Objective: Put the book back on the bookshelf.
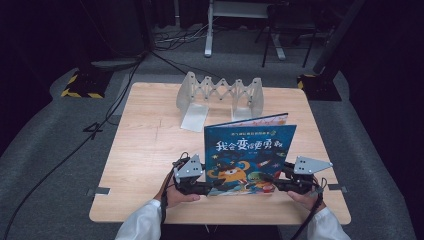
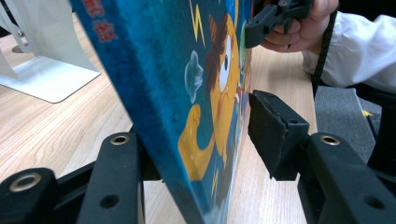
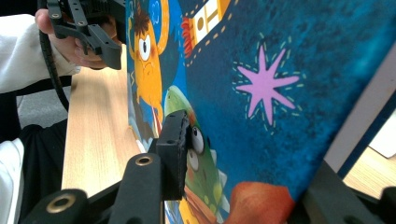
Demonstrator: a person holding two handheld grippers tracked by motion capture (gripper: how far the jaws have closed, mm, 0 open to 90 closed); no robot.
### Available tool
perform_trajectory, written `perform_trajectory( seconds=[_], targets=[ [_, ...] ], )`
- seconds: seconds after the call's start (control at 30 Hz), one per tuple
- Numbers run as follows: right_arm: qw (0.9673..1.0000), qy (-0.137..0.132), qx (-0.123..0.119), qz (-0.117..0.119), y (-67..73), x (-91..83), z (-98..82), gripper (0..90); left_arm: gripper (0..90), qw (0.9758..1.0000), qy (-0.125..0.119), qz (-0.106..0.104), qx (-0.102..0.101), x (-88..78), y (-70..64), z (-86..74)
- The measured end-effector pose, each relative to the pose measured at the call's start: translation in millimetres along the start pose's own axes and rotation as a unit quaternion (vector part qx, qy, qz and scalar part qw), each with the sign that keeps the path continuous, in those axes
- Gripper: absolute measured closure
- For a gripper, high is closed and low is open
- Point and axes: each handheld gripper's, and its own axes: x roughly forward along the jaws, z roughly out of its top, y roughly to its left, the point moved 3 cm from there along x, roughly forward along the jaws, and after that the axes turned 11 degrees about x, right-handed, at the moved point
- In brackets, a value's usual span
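We hold the blue picture book (image 1: 248,152) upright at the surface's (image 1: 145,150) near edge: right hand-held gripper (image 1: 280,182) clamps its right corner, left hand-held gripper (image 1: 207,186) straddles its left corner, pads apart.

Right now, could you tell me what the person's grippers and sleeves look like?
Both the left gripper and right gripper are black, each topped by a grey three-cornered plate and trailing a black cable. The sleeves are white.

White sleeves (image 1: 142,224) cover both forearms. Black grippers, left gripper (image 1: 200,188) and right gripper (image 1: 280,185), carry grey three-cornered plates, brass-ringed holes, and black ribbed cables.
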Motion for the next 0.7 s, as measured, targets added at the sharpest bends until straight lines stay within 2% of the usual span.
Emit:
perform_trajectory(
  seconds=[0.1,0.2,0.3,0.43,0.53,0.7],
  targets=[
    [1.0000,-0.005,0.000,-0.005,-0.2,-1.8,0.3,62.4,61.1,0.9998,0.000,0.019,-0.001,1.6,1.0,-3.3],
    [0.9999,-0.010,0.003,-0.009,-1.5,-4.3,0.0,63.4,63.2,0.9999,0.004,0.014,0.003,5.6,-2.8,-5.7],
    [0.9999,-0.011,0.005,-0.011,-2.6,-5.3,-0.9,62.5,64.7,0.9997,0.020,0.007,0.015,11.2,-8.0,-8.9],
    [0.9998,-0.009,0.005,-0.014,-3.1,-6.0,-1.8,61.2,68.6,0.9996,0.014,0.010,0.024,12.5,-13.7,-9.6],
    [0.9998,-0.005,-0.007,-0.015,-2.4,-8.3,-2.5,60.6,69.6,0.9993,0.013,0.013,0.032,12.9,-16.4,-8.8],
    [0.9994,-0.001,-0.016,-0.029,-4.0,-16.1,-2.7,54.2,71.6,0.9995,0.008,0.011,0.029,14.8,-17.6,-8.1]
  ],
)
